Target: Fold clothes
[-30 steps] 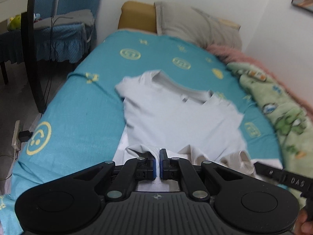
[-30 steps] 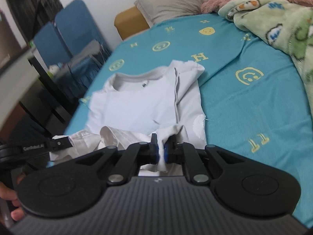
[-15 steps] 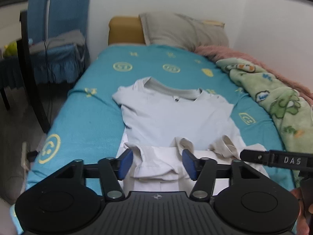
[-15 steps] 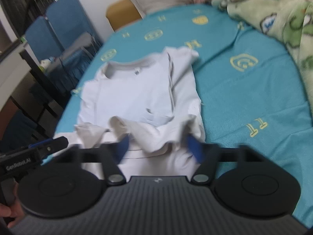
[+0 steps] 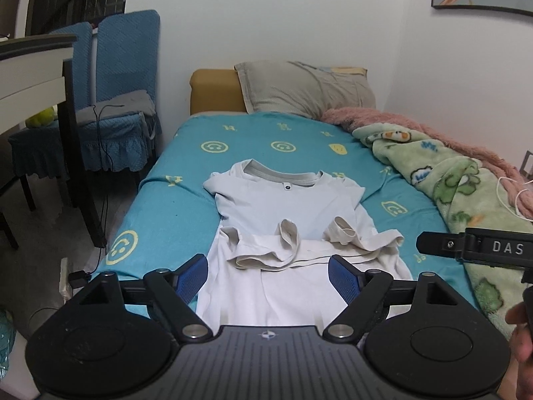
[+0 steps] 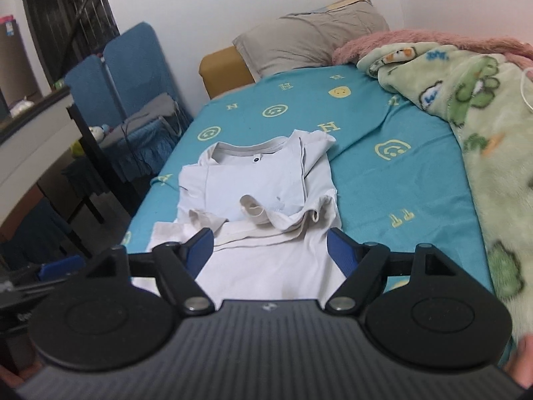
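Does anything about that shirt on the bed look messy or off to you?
Yes. The white T-shirt's folded-up hem lies bunched and rumpled across its middle, with two loops of fabric sticking up instead of lying flat. Both grippers, left and right, are open and holding nothing.

- The left gripper (image 5: 268, 276) has its jaws spread wide, and its blue pads (image 5: 190, 277) grip nothing.
- The right gripper (image 6: 270, 252) is likewise spread wide, with nothing between its blue pads (image 6: 340, 254).
- In the left wrist view, the right gripper's black finger reaches in beyond the right pad.
- A hand (image 5: 522, 350) shows at that view's lower right edge.
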Motion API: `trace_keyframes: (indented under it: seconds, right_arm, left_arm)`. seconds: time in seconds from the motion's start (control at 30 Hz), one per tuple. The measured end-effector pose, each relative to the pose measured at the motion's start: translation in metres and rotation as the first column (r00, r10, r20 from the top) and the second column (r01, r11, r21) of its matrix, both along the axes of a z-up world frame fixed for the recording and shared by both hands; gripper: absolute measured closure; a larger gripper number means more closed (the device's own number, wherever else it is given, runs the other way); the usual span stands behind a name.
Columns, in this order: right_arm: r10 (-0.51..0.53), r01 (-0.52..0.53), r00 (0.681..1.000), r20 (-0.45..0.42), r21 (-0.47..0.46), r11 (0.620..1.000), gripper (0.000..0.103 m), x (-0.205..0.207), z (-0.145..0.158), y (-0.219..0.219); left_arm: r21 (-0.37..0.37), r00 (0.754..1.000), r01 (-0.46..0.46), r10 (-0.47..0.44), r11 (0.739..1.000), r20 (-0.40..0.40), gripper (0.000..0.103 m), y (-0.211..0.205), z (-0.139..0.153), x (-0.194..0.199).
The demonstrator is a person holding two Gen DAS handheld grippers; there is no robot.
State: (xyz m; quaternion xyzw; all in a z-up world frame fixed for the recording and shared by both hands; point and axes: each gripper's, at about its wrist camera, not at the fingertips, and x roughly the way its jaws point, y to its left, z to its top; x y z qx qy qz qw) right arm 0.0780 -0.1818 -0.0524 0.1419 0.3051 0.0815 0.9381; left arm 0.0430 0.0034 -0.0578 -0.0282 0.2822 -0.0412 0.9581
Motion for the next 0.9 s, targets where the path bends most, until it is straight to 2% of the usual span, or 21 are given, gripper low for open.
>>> trace_keyframes:
  seconds: [0.23, 0.5, 0.57, 0.7, 0.83, 0.9]
  right_arm:
    - [-0.021, 0.021, 0.999, 0.025, -0.023, 1.0, 0.026, -0.016, 0.007, 0.003]
    - [-0.012, 0.012, 1.0, -0.009, -0.013, 1.0, 0.026, -0.014, 0.002, 0.005]
    - [-0.01, 0.011, 0.999, -0.047, 0.031, 0.999, 0.026, -0.013, -0.001, 0.003]
    - [0.013, 0.033, 0.982, -0.189, 0.235, 0.971, 0.026, -0.01, -0.02, -0.011]
    - [0.049, 0.121, 0.936, -0.35, 0.447, 0.886, 0.026, -0.007, -0.052, -0.021]
    - [0.06, 0.17, 0.911, -0.408, 0.505, 0.846, 0.026, -0.007, -0.065, -0.022]
  left_arm:
    - [0.04, 1.0, 0.016, -0.016, 0.999, 0.012, 0.02, -0.006, 0.005, -0.013]
    - [0.0, 0.998, 0.009, -0.009, 1.0, -0.063, 0.02, -0.001, -0.004, -0.004]
    - [-0.011, 0.996, 0.005, -0.006, 1.0, -0.085, 0.02, 0.001, -0.006, -0.002]
    - [-0.086, 0.984, -0.014, -0.001, 0.996, -0.176, 0.02, 0.013, -0.015, 0.006]
    - [-0.17, 0.969, -0.033, -0.01, 0.985, -0.246, 0.02, 0.024, -0.024, 0.013]
    - [-0.202, 0.962, -0.038, -0.019, 0.979, -0.272, 0.02, 0.027, -0.028, 0.016]
